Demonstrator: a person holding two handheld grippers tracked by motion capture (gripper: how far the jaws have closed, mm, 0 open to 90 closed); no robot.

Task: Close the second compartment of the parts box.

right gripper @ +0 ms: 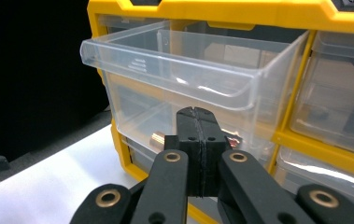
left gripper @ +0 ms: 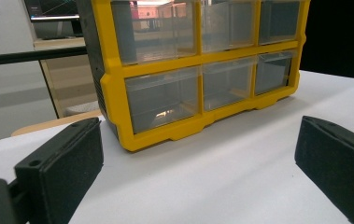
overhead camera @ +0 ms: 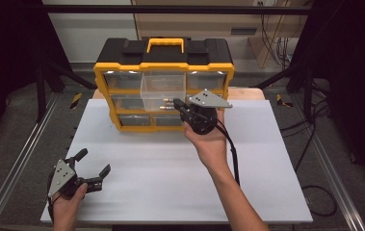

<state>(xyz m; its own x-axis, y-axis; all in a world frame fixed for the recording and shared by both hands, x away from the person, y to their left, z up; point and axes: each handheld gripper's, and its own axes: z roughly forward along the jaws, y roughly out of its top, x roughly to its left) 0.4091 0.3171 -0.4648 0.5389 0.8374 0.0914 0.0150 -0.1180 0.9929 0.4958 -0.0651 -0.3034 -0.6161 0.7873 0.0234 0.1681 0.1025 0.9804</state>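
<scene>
Clear plastic drawer [right gripper: 184, 70] juts out of the yellow organizer [overhead camera: 163, 67], top row middle. Right gripper [right gripper: 197, 122] sits just below its front, jaws pressed together, holding nothing. Left gripper [overhead camera: 92, 168] rests wide open, empty, near table [overhead camera: 170, 192] edge.

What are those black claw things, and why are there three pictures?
A person holds a grabbing tool in each hand. One camera looks down from above; the other two ride on the tools. On the white table stands a yellow box of drawers, with one clear drawer pulled out. The right claw is pressed shut, holding nothing, just in front of that drawer. The left claw waits wide open near the table's front corner, empty too.
</scene>
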